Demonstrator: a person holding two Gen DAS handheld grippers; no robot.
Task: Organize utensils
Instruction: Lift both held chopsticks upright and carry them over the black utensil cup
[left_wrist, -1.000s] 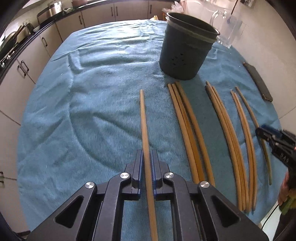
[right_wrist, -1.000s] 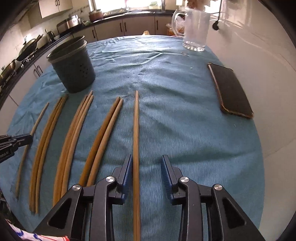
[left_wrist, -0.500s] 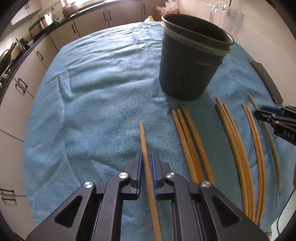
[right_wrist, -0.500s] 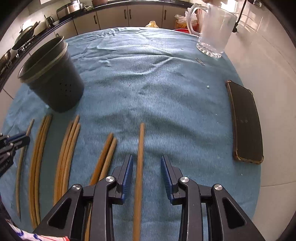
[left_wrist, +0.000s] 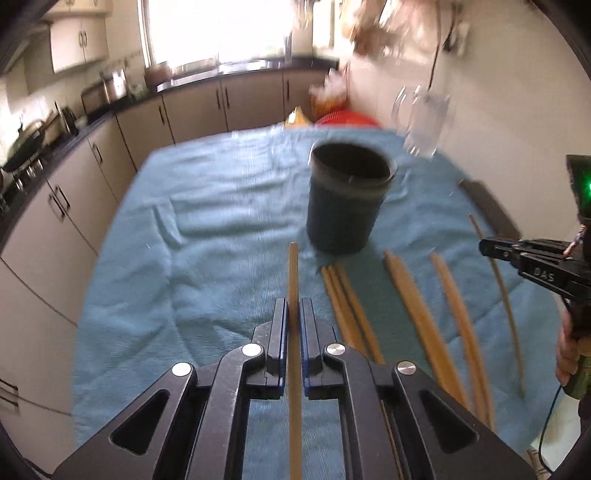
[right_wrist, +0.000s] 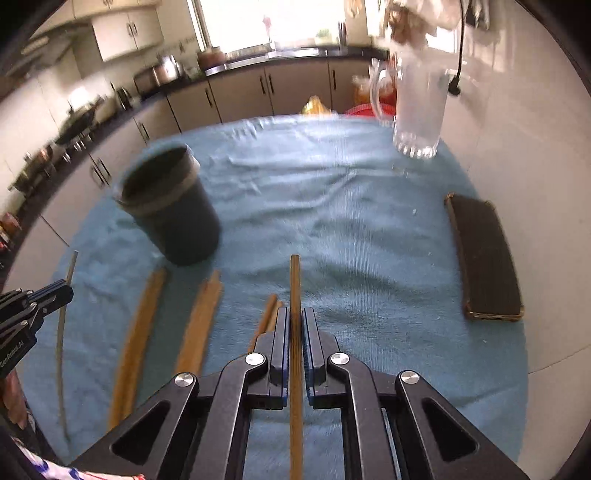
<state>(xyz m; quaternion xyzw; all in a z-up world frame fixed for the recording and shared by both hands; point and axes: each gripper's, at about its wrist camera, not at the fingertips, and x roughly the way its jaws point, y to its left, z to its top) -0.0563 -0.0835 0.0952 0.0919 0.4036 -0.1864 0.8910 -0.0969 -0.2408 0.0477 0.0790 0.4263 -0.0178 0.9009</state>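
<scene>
Left gripper (left_wrist: 293, 321): my fingers are pinching one wooden chopstick (left_wrist: 293, 273), which runs forward between them with its far tip near the base of the holder.
Right gripper (right_wrist: 294, 328): my fingers are pressed on a second chopstick (right_wrist: 295, 284), its tip pointing across the cloth.
Holder: a dark round utensil holder (left_wrist: 347, 199) stands upright on the blue cloth (left_wrist: 221, 221) covering the bench; I see nothing inside it from here.
Loose chopsticks: several groups (left_wrist: 417, 306) lie side by side on the cloth, near side of the holder, between my two grippers.
Far right: a glass mug (right_wrist: 417, 107) stands at the far edge.
Right side: a dark flat case (right_wrist: 484, 254) lies on the cloth, well apart from the chopsticks.
</scene>
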